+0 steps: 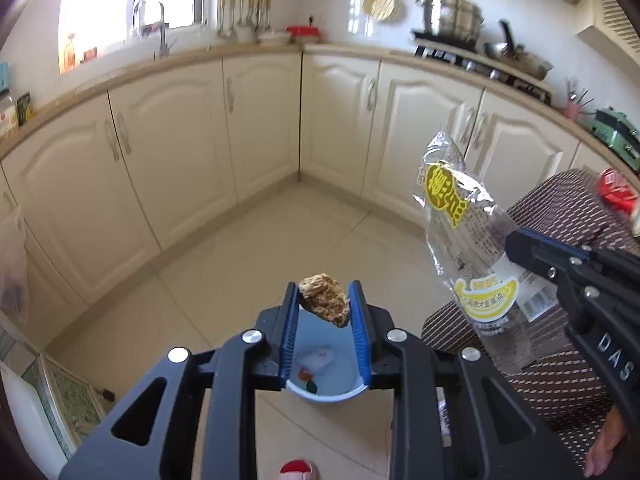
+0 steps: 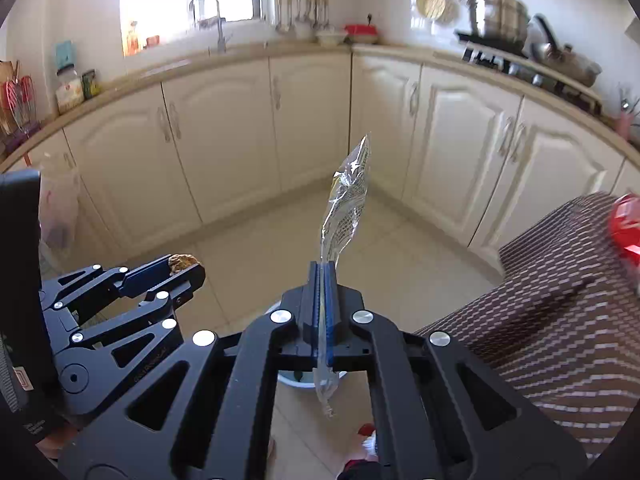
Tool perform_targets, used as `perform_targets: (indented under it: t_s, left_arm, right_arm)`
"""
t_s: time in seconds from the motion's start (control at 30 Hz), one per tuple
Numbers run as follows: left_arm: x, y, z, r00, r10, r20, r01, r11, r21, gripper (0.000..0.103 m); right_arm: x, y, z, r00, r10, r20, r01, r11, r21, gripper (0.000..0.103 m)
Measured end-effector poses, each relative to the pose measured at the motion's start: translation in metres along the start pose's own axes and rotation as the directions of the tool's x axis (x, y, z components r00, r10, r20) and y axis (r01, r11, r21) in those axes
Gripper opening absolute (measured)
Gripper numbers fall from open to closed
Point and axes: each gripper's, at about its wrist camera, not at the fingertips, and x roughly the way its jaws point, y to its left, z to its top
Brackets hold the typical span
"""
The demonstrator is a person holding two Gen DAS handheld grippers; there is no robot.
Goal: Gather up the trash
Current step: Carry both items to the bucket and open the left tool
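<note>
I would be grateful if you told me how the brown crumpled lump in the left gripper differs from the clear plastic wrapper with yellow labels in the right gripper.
The brown crumpled lump is small, opaque and compact; the clear plastic wrapper is long, flat and see-through. The left gripper stands partly apart around the lump; the right gripper is pinched fully together on the wrapper. Both are held in the air, near the pale blue bin on the floor.

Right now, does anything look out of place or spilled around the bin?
Nothing spilled. The left gripper clamps a brown crumpled scrap above the pale blue bin; the right gripper pinches a clear plastic wrapper.
</note>
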Motion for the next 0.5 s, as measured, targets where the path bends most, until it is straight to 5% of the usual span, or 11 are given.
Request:
perform_targets:
  t_s: [0.27, 0.5]
  left_arm:
    - [0.14, 0.025, -0.028, 0.966, 0.004, -0.26, -0.011, 1.0, -0.025, 0.025]
    - [0.219, 0.029, -0.044, 0.932, -0.013, -0.363, 0.002, 0.999, -0.032, 0.026]
  right_arm:
    - [0.13, 0.004, -0.035, 0.98, 0.044, -0.194, -0.036, 0.998, 0.042, 0.002]
    - [0.213, -0.008, -0.061, 0.949, 0.053, -0.312, -0.024, 0.995, 0.096, 0.002]
